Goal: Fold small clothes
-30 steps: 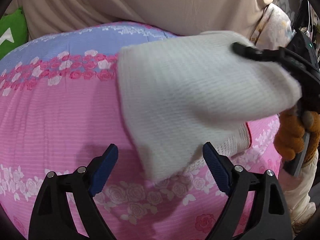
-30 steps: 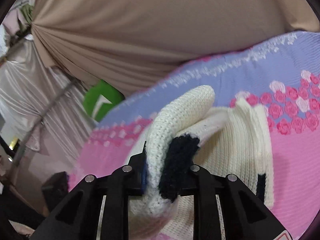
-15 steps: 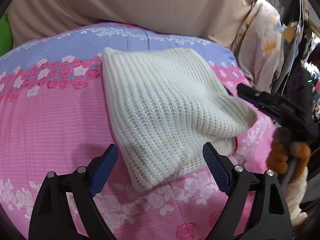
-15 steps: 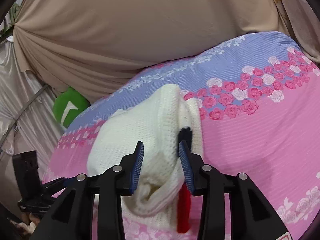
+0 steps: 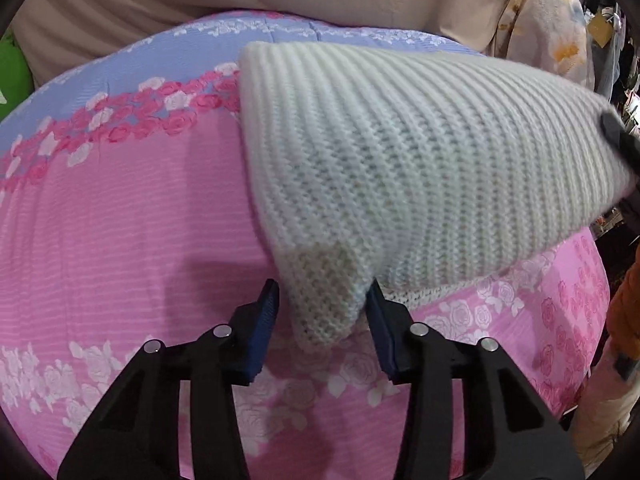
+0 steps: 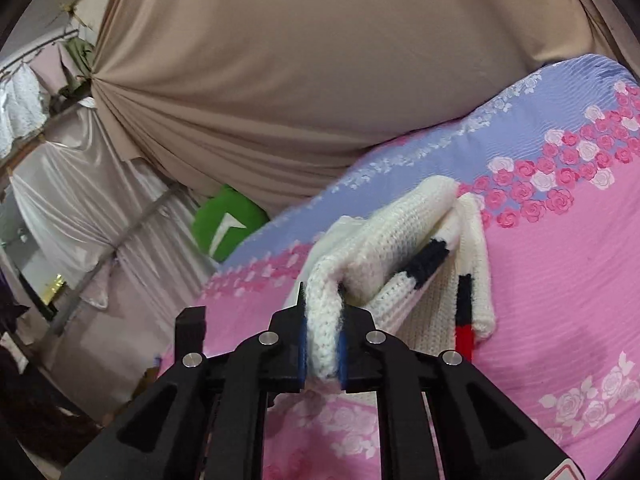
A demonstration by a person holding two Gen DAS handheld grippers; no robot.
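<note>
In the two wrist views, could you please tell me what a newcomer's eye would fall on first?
A cream knitted garment lies across the middle of a pink and lilac rose-print bedspread. The right gripper is shut on a fold of it at its near edge, while the left gripper has just been closing around a corner. A green cushion peeks out behind.

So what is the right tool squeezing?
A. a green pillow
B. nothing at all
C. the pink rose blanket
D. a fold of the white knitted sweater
D. In the right wrist view the right tool has its blue pads pressed on a fold of the white knitted sweater, which lies on the pink rose blanket.
</note>
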